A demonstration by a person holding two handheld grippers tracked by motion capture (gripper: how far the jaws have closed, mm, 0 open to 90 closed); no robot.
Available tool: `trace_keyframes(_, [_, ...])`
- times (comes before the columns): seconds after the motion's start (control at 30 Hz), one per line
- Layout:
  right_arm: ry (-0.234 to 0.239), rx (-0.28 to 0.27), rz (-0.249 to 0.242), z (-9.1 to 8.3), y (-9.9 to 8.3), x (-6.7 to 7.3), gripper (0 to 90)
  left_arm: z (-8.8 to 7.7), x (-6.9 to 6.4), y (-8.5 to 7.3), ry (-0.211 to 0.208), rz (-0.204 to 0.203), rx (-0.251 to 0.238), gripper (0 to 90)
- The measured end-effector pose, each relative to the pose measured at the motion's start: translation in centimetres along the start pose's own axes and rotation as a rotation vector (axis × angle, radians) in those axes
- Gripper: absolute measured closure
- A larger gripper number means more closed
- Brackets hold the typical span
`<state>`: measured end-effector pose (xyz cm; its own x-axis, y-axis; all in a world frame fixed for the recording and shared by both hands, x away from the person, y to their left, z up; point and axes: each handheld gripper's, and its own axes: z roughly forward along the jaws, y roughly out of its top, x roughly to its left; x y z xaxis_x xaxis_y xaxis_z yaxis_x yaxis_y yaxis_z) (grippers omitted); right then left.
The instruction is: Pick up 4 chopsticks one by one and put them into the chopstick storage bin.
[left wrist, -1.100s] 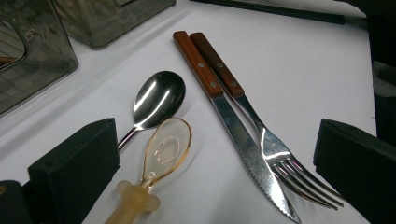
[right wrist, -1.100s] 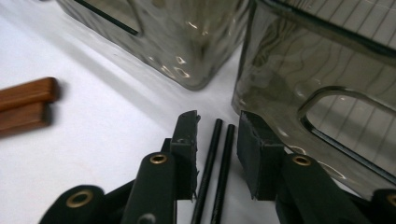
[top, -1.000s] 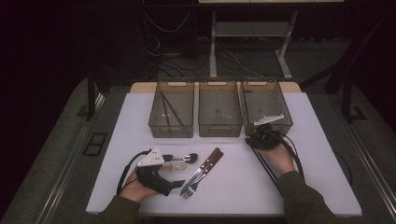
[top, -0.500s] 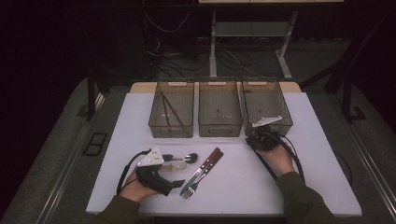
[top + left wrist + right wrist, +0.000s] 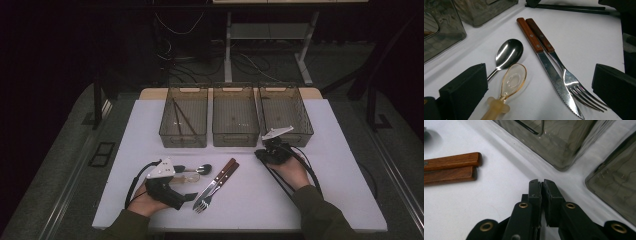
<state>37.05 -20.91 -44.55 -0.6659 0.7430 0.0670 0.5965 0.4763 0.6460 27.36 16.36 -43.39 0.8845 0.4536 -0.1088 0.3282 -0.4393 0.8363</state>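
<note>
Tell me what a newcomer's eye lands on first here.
Three smoky clear bins line the far side of the white table; the left one holds dark chopsticks. Nearer lie a wooden-handled knife and fork side by side, beside a metal spoon and a clear amber spoon, between the left gripper's open jaws.

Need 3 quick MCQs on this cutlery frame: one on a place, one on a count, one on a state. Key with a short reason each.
1. Where do the chopsticks lie?
A. left bin
B. middle bin
C. on the table

2. How many clear bins stand in the row?
A. two
B. three
C. four

3. How do the right tongs stand?
A. wide open
B. shut on the fork
C. shut, holding nothing

Key: 1 A, the dark sticks lie in the left bin. 2 B, left, middle bin and right bin stand side by side. 3 C, their jaws have just been closing and meet with nothing between them.
</note>
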Motion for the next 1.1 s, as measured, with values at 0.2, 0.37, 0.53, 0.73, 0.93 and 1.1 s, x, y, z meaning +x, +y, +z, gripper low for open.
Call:
trace_keyframes(0.2, [0.009,-0.004,0.008,0.0,0.0,0.0,77.0,0.0,0.0,0.0,0.0,-0.001,0.0,0.0])
trace_keyframes(0.37, [0.015,-0.032,0.023,-1.0,0.0,-0.2,65.8,0.0,0.0,0.0,0.001,-0.001,0.001,0.0])
trace_keyframes(0.53, [0.024,-0.068,0.034,-2.8,-0.2,-0.4,59.1,0.0,0.0,0.0,0.0,-0.001,0.004,0.0])
trace_keyframes(0.73, [0.042,-0.07,0.034,-5.1,-1.4,-0.3,55.6,-0.1,0.0,0.0,0.003,0.0,0.001,0.0])
trace_keyframes(0.93, [0.041,-0.045,0.023,-7.4,-4.3,-0.2,55.5,0.0,0.0,0.0,0.004,-0.001,-0.001,0.0])
trace_keyframes(1.1, [0.034,-0.034,0.034,-9.0,-6.9,-0.1,56.4,0.0,-0.1,0.0,0.007,-0.004,-0.003,0.0])
